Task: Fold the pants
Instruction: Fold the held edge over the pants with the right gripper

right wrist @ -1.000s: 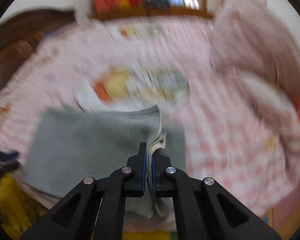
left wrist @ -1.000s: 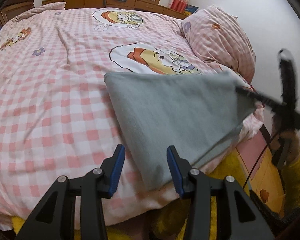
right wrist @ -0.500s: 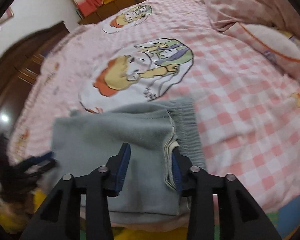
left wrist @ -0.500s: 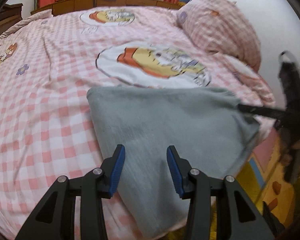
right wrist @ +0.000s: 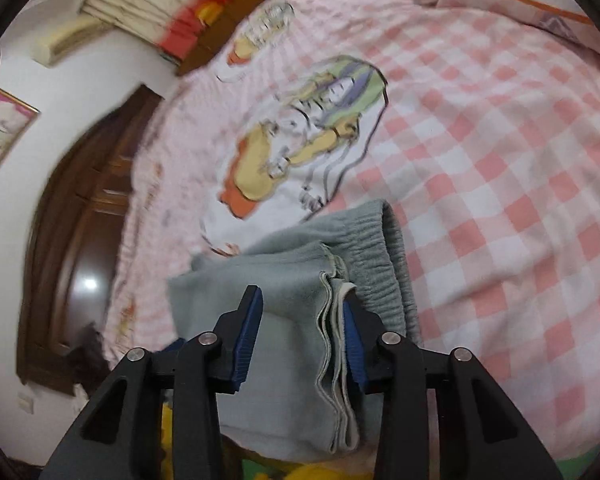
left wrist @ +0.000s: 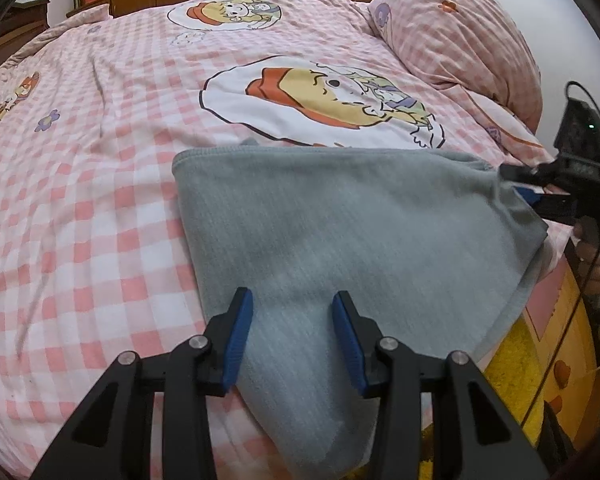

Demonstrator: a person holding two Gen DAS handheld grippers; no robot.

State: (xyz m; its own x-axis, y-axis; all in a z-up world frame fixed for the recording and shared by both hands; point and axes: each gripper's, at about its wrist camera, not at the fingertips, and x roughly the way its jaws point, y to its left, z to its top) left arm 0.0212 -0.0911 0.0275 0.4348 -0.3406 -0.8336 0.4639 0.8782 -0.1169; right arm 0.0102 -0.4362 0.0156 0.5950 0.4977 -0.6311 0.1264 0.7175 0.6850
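The grey pants [left wrist: 340,232] lie folded into a flat stack near the bed's front edge. My left gripper [left wrist: 292,336] hovers open over the stack's near end, with nothing between its blue pads. My right gripper [right wrist: 300,336] is open at the other end. The stack's layered cloth edges [right wrist: 332,340] lie between its fingers, close to the right-hand pad, and are not pinched. The ribbed waistband [right wrist: 384,248] shows just beyond them. In the left wrist view the right gripper [left wrist: 540,188] is at the stack's right corner, held by a hand [left wrist: 596,256].
The bed [left wrist: 80,200] has a pink checked cover with cartoon prints. A pink pillow [left wrist: 460,40] lies at the back right. Dark wooden furniture [right wrist: 80,240] stands beyond the bed's far side. Yellow cloth [left wrist: 512,360] shows below the bed's front edge.
My right gripper let go of the pants' layered edge, opened and rolled. The pants settled flat on the bed. My left gripper moved forward over the stack and stayed open.
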